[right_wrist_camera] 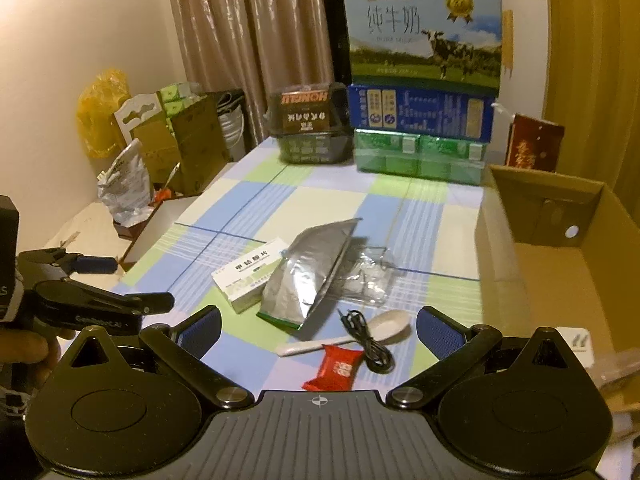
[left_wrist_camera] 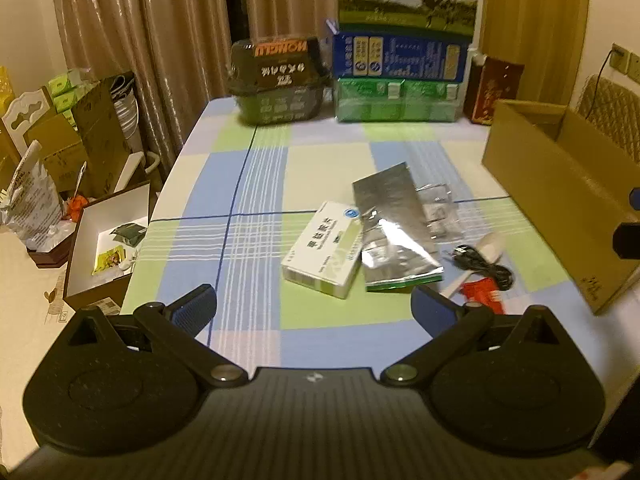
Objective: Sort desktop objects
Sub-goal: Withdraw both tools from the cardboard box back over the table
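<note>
On the far left, beyond the edge of the tabletop (left_wrist_camera: 256, 168), an open white-lined box (left_wrist_camera: 102, 240) sits low on the floor with small packets inside. The left gripper (left_wrist_camera: 314, 306) hovers above the checked blue, green and cream cloth with its blue fingers (left_wrist_camera: 196, 308) spread wide and nothing between them. Near the middle of the cloth lies a flat white and pale green medicine box (right_wrist_camera: 250, 274); it looks light and stiff, best pinched across its narrow sides. Its right edge touches a crinkled silver foil pouch (right_wrist_camera: 310, 272), likely light, floppy and slippery, so a pinch at a sealed edge seems safest. Partly under the pouch, to its right, sits a clear plastic wrapper (right_wrist_camera: 370, 278), thin and limp, hard to make out in detail. Nearer the camera lie a white spoon (right_wrist_camera: 352, 334), rigid and possibly breakable, easiest taken by the handle, a coiled black cable (right_wrist_camera: 370, 344) draped over it, soft and prone to dangling, and a small red sweet wrapper (right_wrist_camera: 334, 368). The right gripper (right_wrist_camera: 318, 332) hangs just above these, its fingers (right_wrist_camera: 440, 330) parted and empty. At the far right stands an open cardboard box (right_wrist_camera: 556, 260), probably the place for sorted things. Stacked milk cartons (right_wrist_camera: 424, 36) line the back.
</note>
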Tool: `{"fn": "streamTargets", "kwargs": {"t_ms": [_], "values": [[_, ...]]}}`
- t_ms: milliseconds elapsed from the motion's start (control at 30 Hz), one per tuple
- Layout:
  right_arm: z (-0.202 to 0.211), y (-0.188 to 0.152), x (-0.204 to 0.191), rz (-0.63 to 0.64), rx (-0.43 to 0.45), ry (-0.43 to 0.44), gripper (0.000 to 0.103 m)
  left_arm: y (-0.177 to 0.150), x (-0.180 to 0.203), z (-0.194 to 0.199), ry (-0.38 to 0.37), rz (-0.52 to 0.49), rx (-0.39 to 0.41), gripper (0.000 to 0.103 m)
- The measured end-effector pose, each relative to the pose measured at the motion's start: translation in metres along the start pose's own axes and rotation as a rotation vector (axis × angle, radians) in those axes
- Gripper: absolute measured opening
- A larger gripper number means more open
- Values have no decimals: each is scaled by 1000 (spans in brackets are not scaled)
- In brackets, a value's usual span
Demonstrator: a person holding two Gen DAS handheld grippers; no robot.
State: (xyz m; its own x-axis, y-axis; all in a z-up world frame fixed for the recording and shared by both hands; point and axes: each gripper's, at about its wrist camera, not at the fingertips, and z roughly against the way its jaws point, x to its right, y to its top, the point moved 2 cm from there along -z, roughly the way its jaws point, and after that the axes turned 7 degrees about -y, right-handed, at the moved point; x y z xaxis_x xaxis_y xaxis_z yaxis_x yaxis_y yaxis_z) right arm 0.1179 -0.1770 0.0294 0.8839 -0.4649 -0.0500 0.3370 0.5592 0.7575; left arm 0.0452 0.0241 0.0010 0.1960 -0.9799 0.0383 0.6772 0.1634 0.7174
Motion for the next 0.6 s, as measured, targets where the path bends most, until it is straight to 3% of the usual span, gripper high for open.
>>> {"fn": "streamTargets", "kwargs": {"t_ms": [300, 467, 600], "values": [[-50, -26, 4, -13, -86, -24, 101, -14, -11, -48, -35, 2, -25, 101], [-69, -48, 13, -36, -122, -42, 100, -18, -5, -58, -112, 16, -38, 101], [-88, -65, 19, -87, -147, -48, 79, -19, -3, -65, -151, 35, -58, 101]]}}
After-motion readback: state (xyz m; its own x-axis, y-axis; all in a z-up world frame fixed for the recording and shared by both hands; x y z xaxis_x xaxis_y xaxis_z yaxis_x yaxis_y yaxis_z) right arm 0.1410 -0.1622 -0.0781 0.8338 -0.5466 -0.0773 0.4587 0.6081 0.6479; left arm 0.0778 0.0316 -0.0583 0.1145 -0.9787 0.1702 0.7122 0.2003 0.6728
